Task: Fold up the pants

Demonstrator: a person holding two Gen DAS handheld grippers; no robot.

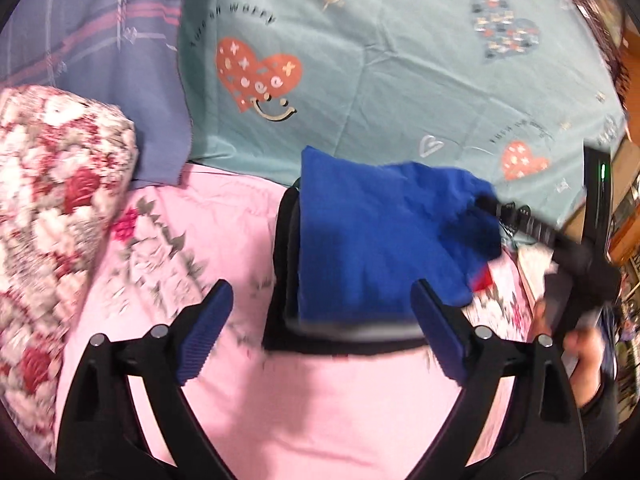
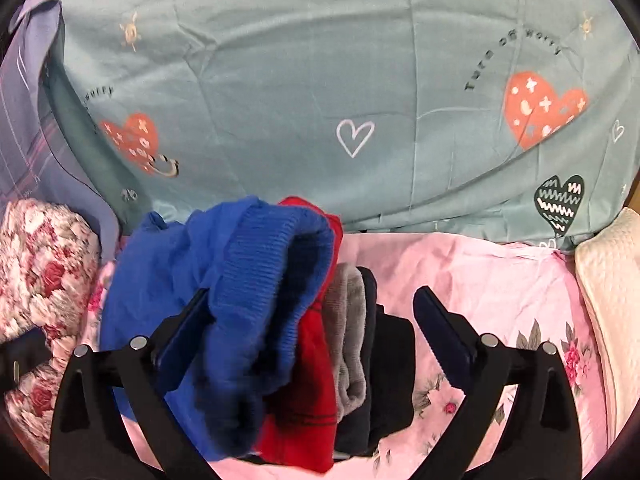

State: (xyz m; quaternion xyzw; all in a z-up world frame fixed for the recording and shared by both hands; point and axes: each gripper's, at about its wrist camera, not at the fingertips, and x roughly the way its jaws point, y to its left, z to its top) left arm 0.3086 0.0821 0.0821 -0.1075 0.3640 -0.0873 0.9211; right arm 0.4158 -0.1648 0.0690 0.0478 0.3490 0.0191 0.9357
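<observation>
Folded blue pants (image 1: 372, 240) lie on top of a stack of folded clothes (image 1: 286, 276) on the pink sheet. My left gripper (image 1: 320, 316) is open and empty, its blue pads just in front of the stack's near edge. In the right wrist view the blue pants (image 2: 224, 280) sit on red (image 2: 312, 380), grey and black folded garments (image 2: 376, 340). My right gripper (image 2: 312, 316) is open around the stack's end, its left finger (image 2: 180, 336) against the blue cloth. The right gripper also shows in the left wrist view (image 1: 520, 220), at the pants' right edge.
A pink floral sheet (image 1: 280, 400) covers the bed. A teal quilt with heart prints (image 1: 400, 80) lies behind the stack. A floral pillow (image 1: 52, 208) sits at left, a cream pillow (image 2: 612, 300) at right, and purple plaid fabric (image 1: 100, 40) at far left.
</observation>
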